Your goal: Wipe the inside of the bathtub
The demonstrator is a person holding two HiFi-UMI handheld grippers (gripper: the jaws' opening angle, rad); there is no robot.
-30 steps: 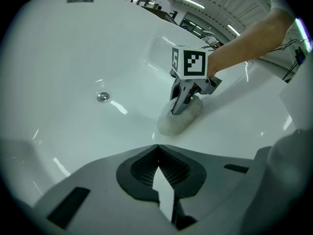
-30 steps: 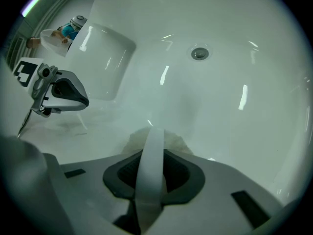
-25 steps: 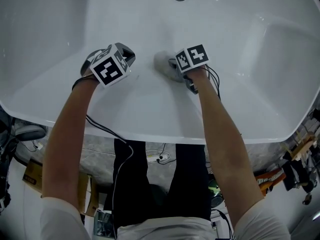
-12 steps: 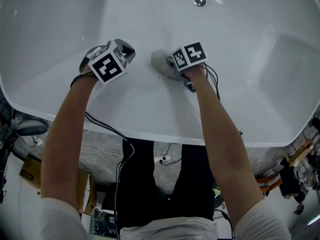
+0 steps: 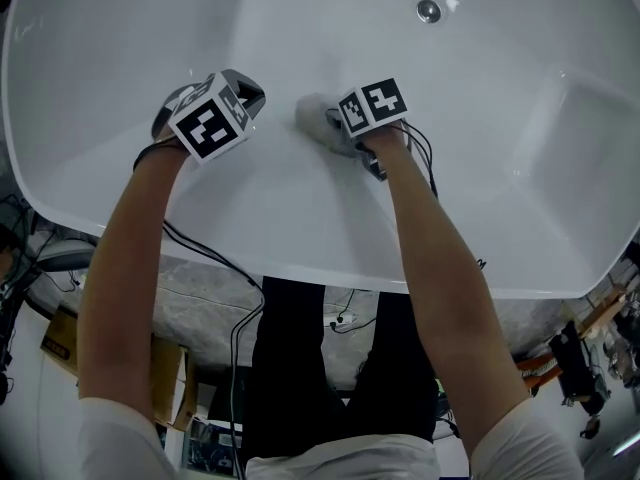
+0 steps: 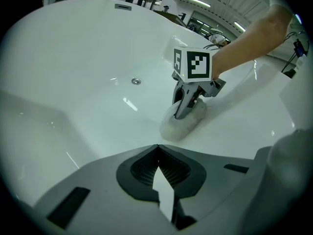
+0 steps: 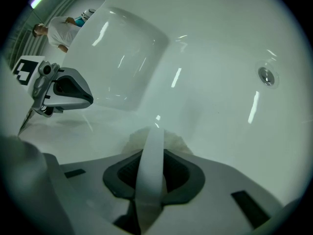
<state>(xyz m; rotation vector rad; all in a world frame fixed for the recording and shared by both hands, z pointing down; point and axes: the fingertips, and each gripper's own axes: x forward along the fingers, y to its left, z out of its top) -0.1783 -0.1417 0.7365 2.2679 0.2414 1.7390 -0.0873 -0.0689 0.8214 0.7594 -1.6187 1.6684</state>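
Note:
The white bathtub (image 5: 120, 28) fills the head view, its drain (image 5: 429, 10) at the top right. A pale grey wiping pad (image 5: 316, 118) lies pressed on the tub's floor. My right gripper (image 5: 333, 128) is shut on it, and in the right gripper view a white strip of the pad (image 7: 152, 160) runs between the jaws. The left gripper view shows that gripper (image 6: 188, 99) standing on the pad (image 6: 182, 125). My left gripper (image 5: 248, 96) hovers just left of the pad, shut with nothing held, its jaw tips meeting (image 6: 157, 148).
A moulded seat step (image 5: 575, 133) rises at the tub's right end. The near rim (image 5: 330, 268) runs under my forearms. Cables (image 5: 215, 258) hang below it, with clutter on the floor at both sides. A person in a white shirt (image 7: 56, 31) stands far off.
Both grippers, and the pad with the right one, have slid left along the tub floor away from the drain. The head view has turned left too.

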